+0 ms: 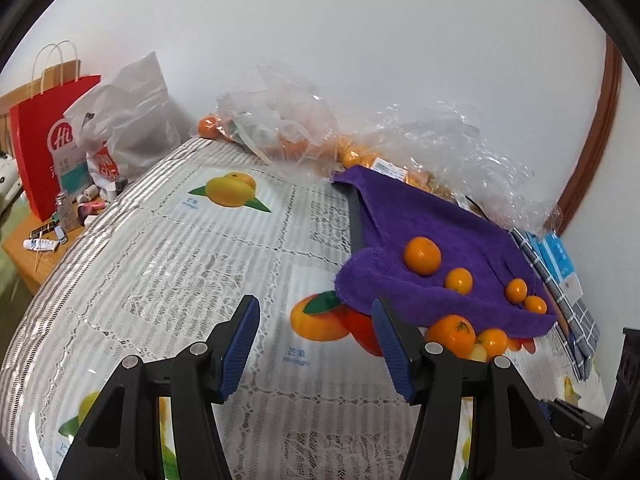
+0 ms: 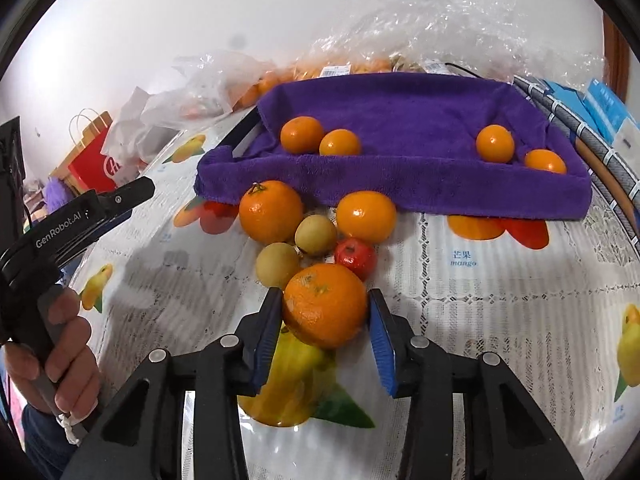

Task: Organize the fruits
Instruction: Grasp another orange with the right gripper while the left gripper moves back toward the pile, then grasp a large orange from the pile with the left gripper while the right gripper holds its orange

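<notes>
My right gripper (image 2: pixel 325 306) is shut on a large orange (image 2: pixel 325 304) just above the tablecloth. Ahead of it lies a cluster: two oranges (image 2: pixel 271 211) (image 2: pixel 365 217), two pale yellow-green fruits (image 2: pixel 316 234) (image 2: pixel 277 265) and a small red fruit (image 2: pixel 356 257). Behind them a tray lined with a purple towel (image 2: pixel 400 184) holds several small oranges (image 2: pixel 302 134). My left gripper (image 1: pixel 316 336) is open and empty above the table, left of the towel tray (image 1: pixel 400 216), which holds oranges (image 1: pixel 422 256). The left gripper also shows in the right wrist view (image 2: pixel 132 196).
Clear plastic bags of oranges (image 1: pixel 280 128) (image 2: pixel 420 28) lie against the wall behind the tray. A red paper bag (image 1: pixel 44 140) and small bottles (image 1: pixel 80 204) stand on a side table at far left. Folded checked cloth (image 1: pixel 572 320) and blue packets (image 2: pixel 608 108) lie right of the tray.
</notes>
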